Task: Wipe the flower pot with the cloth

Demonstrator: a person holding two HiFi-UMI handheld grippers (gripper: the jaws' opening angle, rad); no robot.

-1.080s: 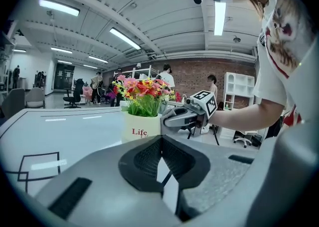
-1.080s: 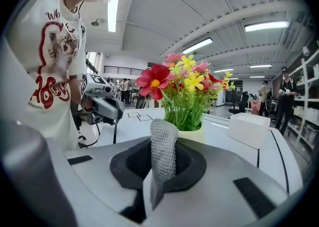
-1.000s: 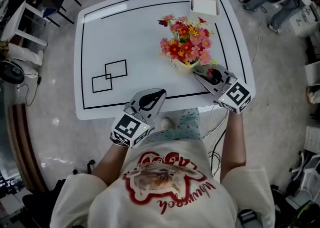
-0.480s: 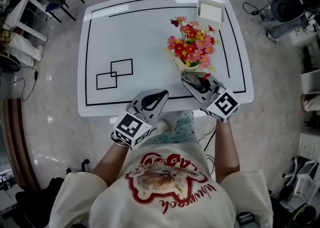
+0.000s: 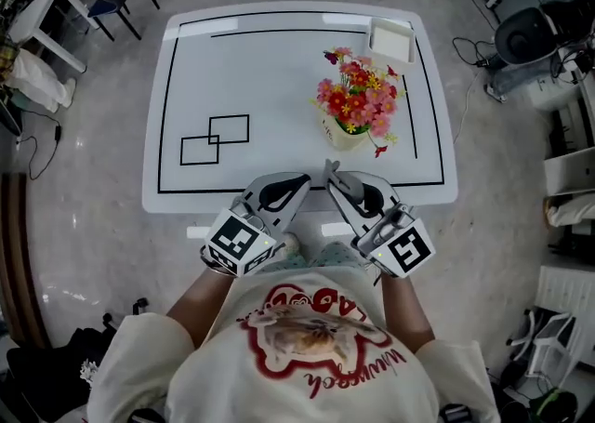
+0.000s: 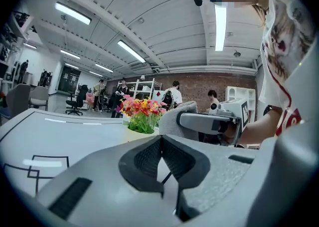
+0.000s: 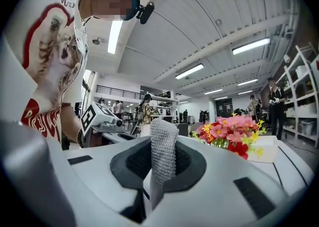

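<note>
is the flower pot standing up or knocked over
Upright. The flower pot stands on its base on the table, with the flowers bunched above it; the left gripper view shows the blooms pointing up.

Item one, from my head view: a white table (image 5: 279,77) with rounded corners, standing on a glossy grey floor (image 5: 102,161).

- Printed markings: I note a black border line (image 5: 166,105) running just inside the edge, and two overlapping rectangle outlines (image 5: 216,138) on the left half, towards the near side.
- Flower pot (image 5: 346,138): cream, upright, right of centre, filled with red, pink and yellow flowers (image 5: 358,100).
- White square tray (image 5: 390,38): I see it at the far right corner, well apart from the pot.
</note>
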